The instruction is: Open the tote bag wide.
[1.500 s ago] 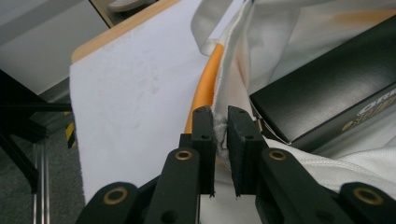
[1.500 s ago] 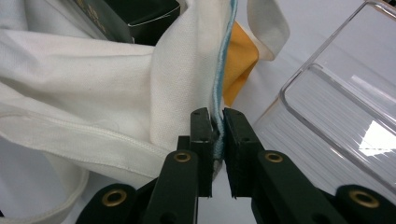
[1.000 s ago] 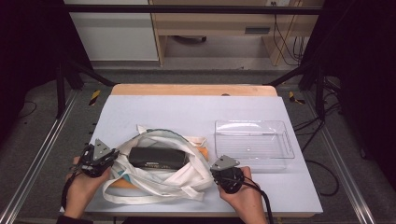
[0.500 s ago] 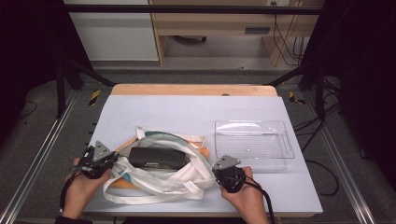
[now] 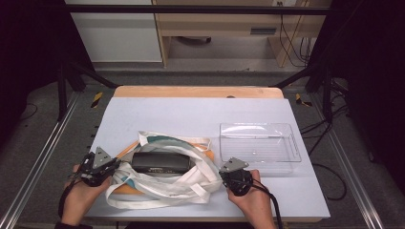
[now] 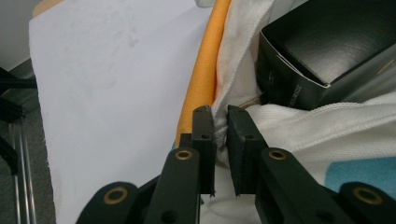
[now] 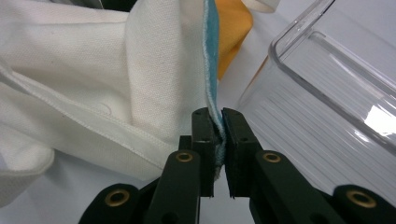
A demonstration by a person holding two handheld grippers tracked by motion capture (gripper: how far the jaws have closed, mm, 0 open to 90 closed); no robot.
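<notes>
We are working at the counter (image 5: 191, 114), which is filling the middle of the high view under a pale cover. A white cloth bag (image 5: 162, 183) is lying crumpled at the lower middle of that frame, near the front edge, with teal and orange patches showing. To its right, just beside it, a clear plastic tray (image 5: 260, 143) is sitting. A black box (image 5: 160, 162) is resting on top of the bag. At the lower left, our left tongs (image 6: 220, 122) are pinching a white edge of the bag, jaws clamped on the cloth. At the lower middle right, our right tongs (image 7: 215, 125) are gripping a teal-trimmed edge of the bag the same way.
</notes>
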